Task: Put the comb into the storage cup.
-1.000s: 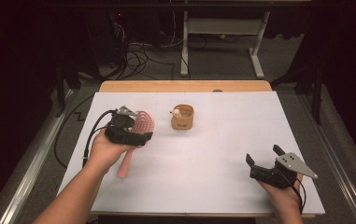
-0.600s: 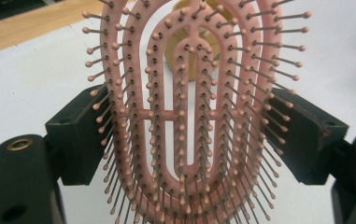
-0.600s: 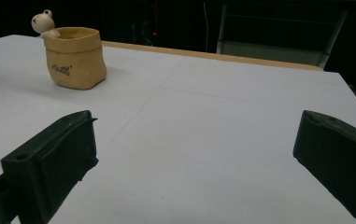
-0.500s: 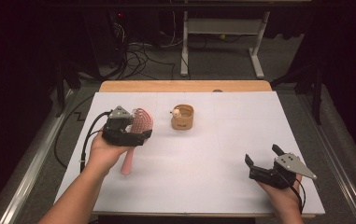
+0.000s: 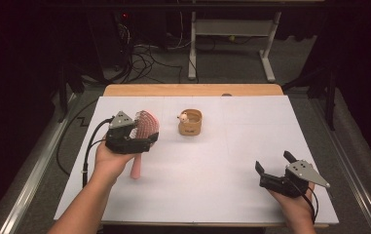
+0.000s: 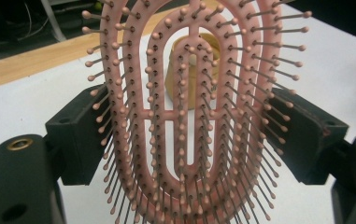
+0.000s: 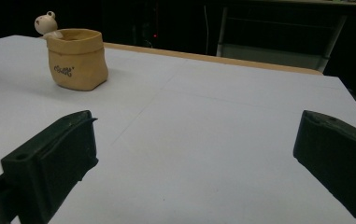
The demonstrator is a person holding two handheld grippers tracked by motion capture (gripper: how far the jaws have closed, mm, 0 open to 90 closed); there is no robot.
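Note:
My left gripper (image 5: 146,139) is shut on a pink hairbrush (image 5: 147,125) at the left of the white table (image 5: 222,161); the handle (image 5: 136,168) hangs down toward the table. In the left gripper view the brush head (image 6: 166,116) stands upright, bristles facing the camera, with both jaws pressed against its sides. A small tan pouch-shaped pot (image 5: 190,123) with a white bear figure on its rim sits at centre back, and shows through the brush (image 6: 203,74). My right gripper (image 5: 273,162) is open near the front right, holding nothing (image 7: 194,154), with the pot (image 7: 76,59) far off to its left.
A wooden strip (image 5: 193,90) runs along the table's far edge. Beyond it, cables (image 5: 144,58) lie on the floor beside a white desk frame (image 5: 231,44). Metal rails (image 5: 37,165) flank the table's sides.
My left gripper has shifted slightly to the left with the hairbrush in it. The right gripper has stayed put.

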